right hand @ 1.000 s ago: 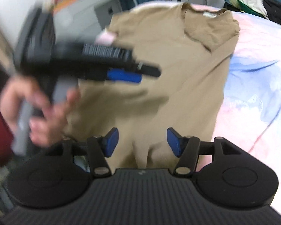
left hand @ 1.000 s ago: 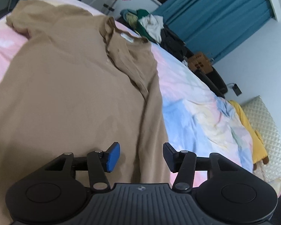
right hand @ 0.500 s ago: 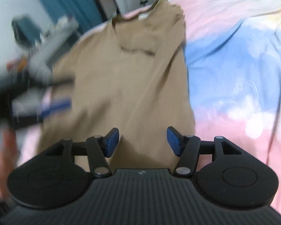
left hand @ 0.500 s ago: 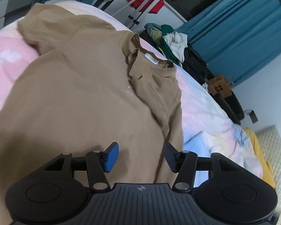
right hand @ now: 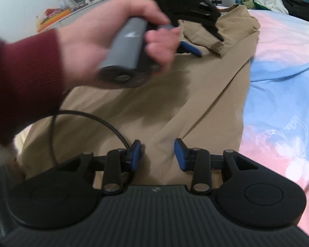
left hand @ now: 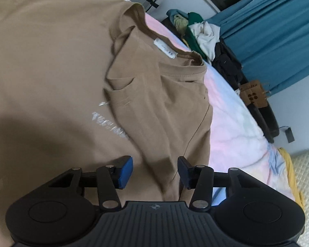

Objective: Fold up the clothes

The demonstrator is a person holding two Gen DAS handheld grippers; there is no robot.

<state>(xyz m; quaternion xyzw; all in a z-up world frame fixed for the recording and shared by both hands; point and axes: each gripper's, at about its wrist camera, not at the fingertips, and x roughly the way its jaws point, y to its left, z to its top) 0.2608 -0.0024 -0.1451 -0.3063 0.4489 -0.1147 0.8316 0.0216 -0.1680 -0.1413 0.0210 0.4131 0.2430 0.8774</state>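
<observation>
Grippers point(left hand: 155, 169) and point(right hand: 157, 154) both gape empty over the tan shirt point(left hand: 51, 82), so you can seize its folded-in sleeve point(left hand: 164, 107) near the collar.

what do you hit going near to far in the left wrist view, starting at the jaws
Open left gripper → tan t-shirt's folded-over sleeve → white neck label in the collar → pastel pink and blue bedsheet → pile of green, white and black clothes → teal curtain

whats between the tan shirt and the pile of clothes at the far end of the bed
In the left wrist view, only a strip of pastel bedsheet lies between the tan shirt and the clothes pile.
</observation>
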